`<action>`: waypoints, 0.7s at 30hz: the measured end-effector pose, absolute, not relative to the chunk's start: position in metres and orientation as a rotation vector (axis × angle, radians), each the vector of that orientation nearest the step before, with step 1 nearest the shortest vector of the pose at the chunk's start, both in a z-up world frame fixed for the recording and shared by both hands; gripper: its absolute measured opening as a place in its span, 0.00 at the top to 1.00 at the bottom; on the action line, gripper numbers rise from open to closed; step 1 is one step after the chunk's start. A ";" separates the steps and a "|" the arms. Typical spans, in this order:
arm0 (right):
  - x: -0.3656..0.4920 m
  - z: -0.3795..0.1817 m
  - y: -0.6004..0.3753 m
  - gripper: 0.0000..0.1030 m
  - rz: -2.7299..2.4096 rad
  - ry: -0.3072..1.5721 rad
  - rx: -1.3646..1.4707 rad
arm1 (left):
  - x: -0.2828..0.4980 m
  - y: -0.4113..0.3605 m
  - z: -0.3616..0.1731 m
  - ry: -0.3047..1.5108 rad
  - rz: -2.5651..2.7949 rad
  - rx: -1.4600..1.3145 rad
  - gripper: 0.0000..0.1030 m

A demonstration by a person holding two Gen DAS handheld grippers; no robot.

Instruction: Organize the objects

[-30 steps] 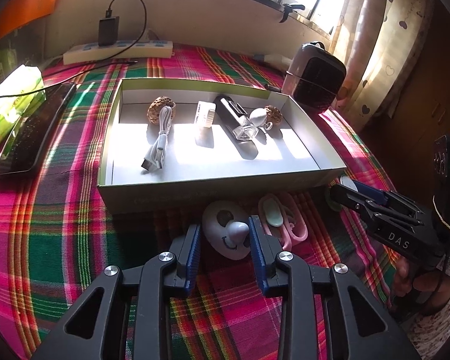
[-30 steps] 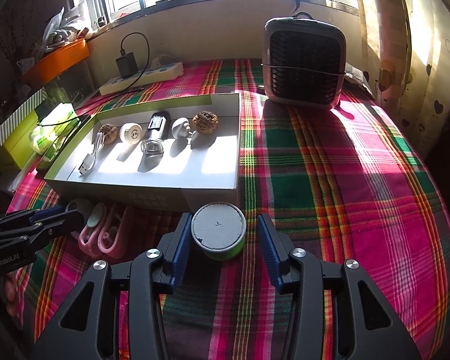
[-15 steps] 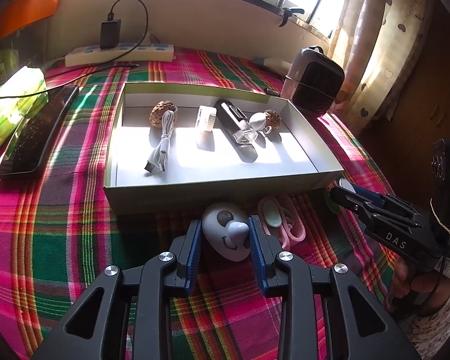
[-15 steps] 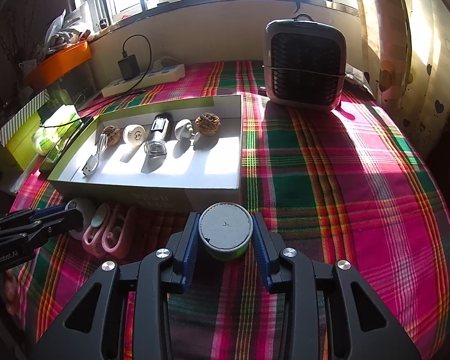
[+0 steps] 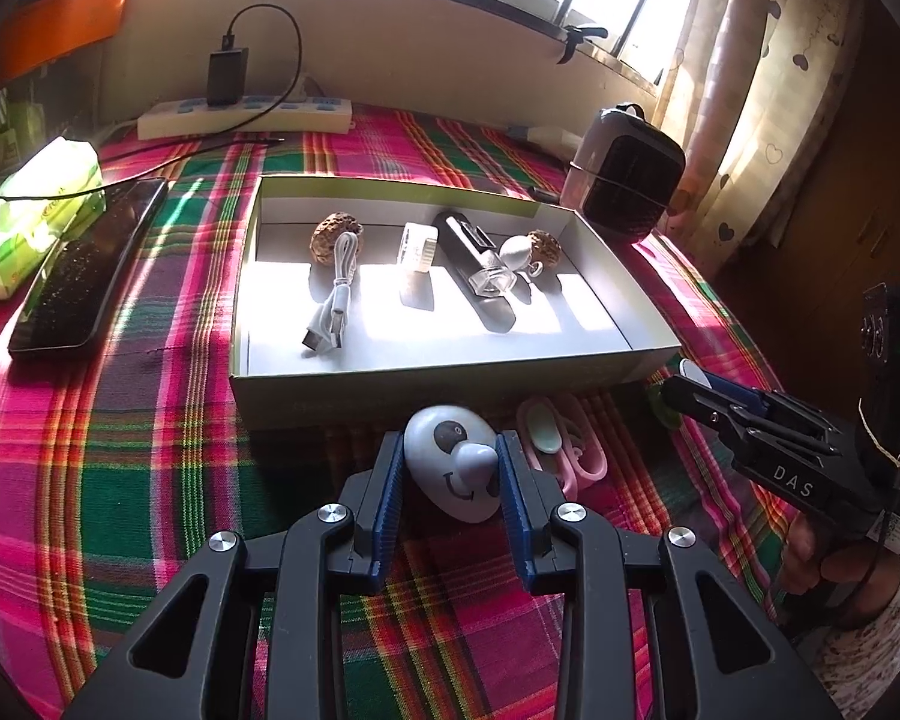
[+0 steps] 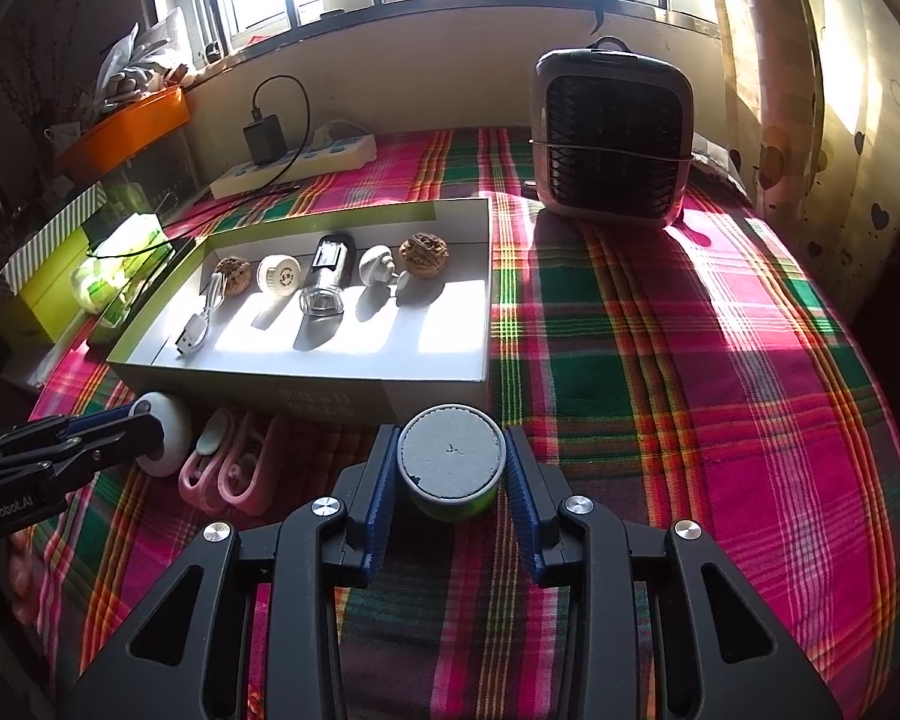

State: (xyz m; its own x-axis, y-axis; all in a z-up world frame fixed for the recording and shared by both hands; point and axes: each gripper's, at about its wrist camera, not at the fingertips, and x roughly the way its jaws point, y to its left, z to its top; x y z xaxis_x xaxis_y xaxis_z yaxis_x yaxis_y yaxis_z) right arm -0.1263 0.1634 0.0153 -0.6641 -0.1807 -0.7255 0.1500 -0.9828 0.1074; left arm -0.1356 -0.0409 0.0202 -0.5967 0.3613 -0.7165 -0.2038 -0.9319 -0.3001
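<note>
Just in front of the shallow cardboard box [image 5: 450,381], on the plaid-covered surface [image 5: 120,480]: left tongs [image 5: 450,471] closed against both sides of a white egg-shaped toy with a smiling face [image 5: 453,465], blue pads touching its flanks. Beside the toy, toward the right: pink plastic clips [image 5: 570,450], lying flat and free of either tool.

At the box's near right corner: right tongs [image 6: 450,471] pinched onto a squat green tub with a grey lid [image 6: 452,465], pads pressed to its wall on both sides. Hard to tell whether toy or tub sits on the cloth or hangs just above it.

Inside the box, in a row along the far wall: walnut [image 5: 335,232], white USB cable [image 5: 333,300] trailing toward the near side, small white round jar [image 5: 417,246], black bottle with a clear glass end [image 5: 471,252], white plug-like piece [image 5: 517,255], second walnut [image 5: 544,245].

Left of the box: dark phone [image 5: 87,276], then a green tissue pack [image 5: 33,210]. Behind, by the wall: white power strip [image 5: 246,117] with a black charger [image 5: 227,77] plugged in. Right rear: small desktop fan heater [image 6: 612,138], apart from the box.
</note>
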 end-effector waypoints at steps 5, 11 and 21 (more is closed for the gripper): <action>-0.125 0.018 0.163 0.65 -2.709 -0.062 1.177 | -0.133 -0.042 0.024 -0.269 2.545 -1.189 0.72; -0.121 0.025 0.163 0.65 -2.714 -0.064 1.149 | -0.131 -0.044 0.030 -0.280 2.541 -1.162 0.72; -0.122 0.037 0.161 0.65 -2.723 -0.076 1.104 | -0.135 -0.043 0.041 -0.282 2.546 -1.121 0.72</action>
State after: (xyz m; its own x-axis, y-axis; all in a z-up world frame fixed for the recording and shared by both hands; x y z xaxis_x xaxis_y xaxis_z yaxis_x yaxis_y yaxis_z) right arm -0.1220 0.1611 0.0369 -0.7003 -0.2050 -0.6838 0.1665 -0.9784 0.1228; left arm -0.1350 -0.0426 0.0413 -0.6289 0.3865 -0.6746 -0.2297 -0.9213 -0.3137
